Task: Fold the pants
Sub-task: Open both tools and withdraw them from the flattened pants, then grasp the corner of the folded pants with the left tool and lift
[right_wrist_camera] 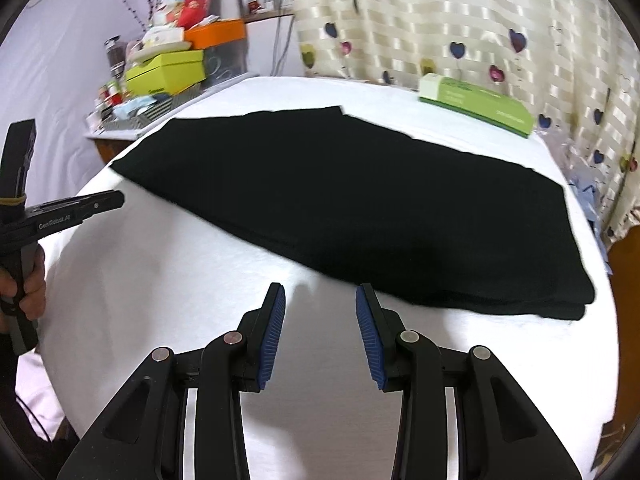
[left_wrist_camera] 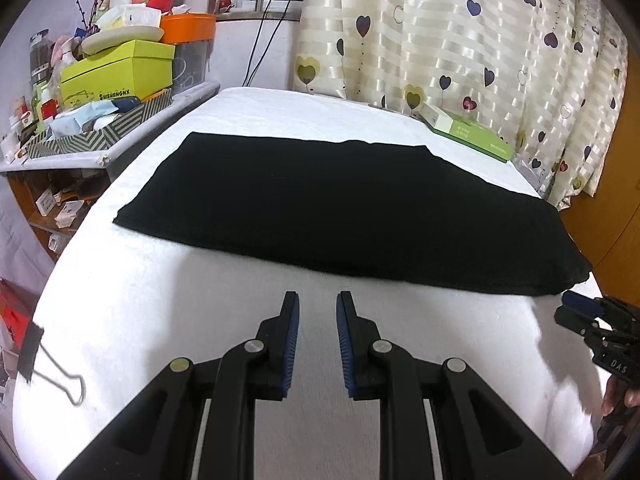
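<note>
Black pants (left_wrist_camera: 320, 204) lie flat and folded into a long band across the white-covered table (left_wrist_camera: 160, 320); the right wrist view shows the same pants (right_wrist_camera: 360, 208) with a doubled edge at their right end. My left gripper (left_wrist_camera: 318, 304) hovers open just short of the pants' near edge, nothing between its blue pads. My right gripper (right_wrist_camera: 320, 296) is open too, a little before the near edge of the pants. The right gripper (left_wrist_camera: 576, 308) also shows at the right border of the left wrist view, near the pants' right corner. A hand holds the left gripper (right_wrist_camera: 80, 208) at the left side of the right wrist view.
A green flat box (left_wrist_camera: 468, 132) lies at the table's far right by a heart-print curtain (left_wrist_camera: 480, 40). A crowded shelf (left_wrist_camera: 120, 80) with a yellow-green box stands to the left. A black binder clip (left_wrist_camera: 36, 356) grips the cloth at the near left edge.
</note>
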Demonstrator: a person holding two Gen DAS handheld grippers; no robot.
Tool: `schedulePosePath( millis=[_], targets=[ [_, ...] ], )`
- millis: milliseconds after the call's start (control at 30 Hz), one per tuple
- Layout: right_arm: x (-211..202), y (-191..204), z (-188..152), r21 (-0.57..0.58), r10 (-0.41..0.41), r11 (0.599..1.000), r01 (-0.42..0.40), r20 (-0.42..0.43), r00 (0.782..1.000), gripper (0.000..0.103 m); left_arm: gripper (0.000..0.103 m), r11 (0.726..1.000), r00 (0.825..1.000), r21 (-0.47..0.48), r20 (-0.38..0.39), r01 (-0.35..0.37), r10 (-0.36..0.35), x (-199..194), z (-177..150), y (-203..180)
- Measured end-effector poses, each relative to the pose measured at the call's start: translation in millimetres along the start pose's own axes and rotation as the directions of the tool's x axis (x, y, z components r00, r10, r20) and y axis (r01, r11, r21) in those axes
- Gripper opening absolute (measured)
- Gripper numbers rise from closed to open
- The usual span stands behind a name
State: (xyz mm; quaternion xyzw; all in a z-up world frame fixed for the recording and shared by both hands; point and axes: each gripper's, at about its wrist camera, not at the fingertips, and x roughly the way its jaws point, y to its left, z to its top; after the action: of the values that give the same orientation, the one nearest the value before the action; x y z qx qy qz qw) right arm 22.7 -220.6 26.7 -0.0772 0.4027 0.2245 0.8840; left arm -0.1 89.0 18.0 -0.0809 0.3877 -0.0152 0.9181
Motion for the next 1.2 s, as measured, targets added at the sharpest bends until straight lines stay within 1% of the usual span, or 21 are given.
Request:
schedulePosePath(
  millis=[233,267,300,333,567,767,1067,1200],
  targets=[
    [4,18,-5,-0.035,0.019,0.999,-0.02,-0.02,1.0,0.039,0.021,1.0,1.0,0.016,-0.011,-0.018,0.018,-1,-7,-9],
    [4,19,-5,-0.037,0.02,0.999,-0.021,-0.017,1.0,0.042,0.021,0.999,1.0,0.026,-0.007,-0.022,0.022,-2,-6,-12],
    [3,21,-4,-0.04,0.023,0.999,-0.024,-0.012,1.0,0.049,0.021,0.999,1.0,0.031,-0.004,-0.021,0.021,-2,-6,-15],
    [3,22,-3,-0.041,0.026,0.999,-0.027,-0.009,1.0,0.051,0.021,0.999,1.0,0.035,-0.002,-0.023,0.023,-2,-5,-17],
    [6,28,1,-0.045,0.032,0.998,-0.032,-0.006,0.999,0.051,0.021,0.998,0.999,0.056,0.0,-0.041,0.041,0,-2,-29],
    [11,33,5,-0.053,0.042,0.998,-0.042,-0.005,0.999,0.051,0.021,0.996,0.999,0.076,-0.001,-0.041,0.041,2,1,-39],
    [13,36,19,-0.082,0.039,0.996,-0.037,0.021,0.999,0.051,0.021,0.996,0.999,0.077,0.009,-0.05,0.049,5,10,-38],
    [15,31,24,-0.075,0.033,0.997,-0.031,0.026,0.999,0.051,0.021,0.995,0.997,0.062,0.015,-0.077,0.077,7,15,-29]
  ],
)
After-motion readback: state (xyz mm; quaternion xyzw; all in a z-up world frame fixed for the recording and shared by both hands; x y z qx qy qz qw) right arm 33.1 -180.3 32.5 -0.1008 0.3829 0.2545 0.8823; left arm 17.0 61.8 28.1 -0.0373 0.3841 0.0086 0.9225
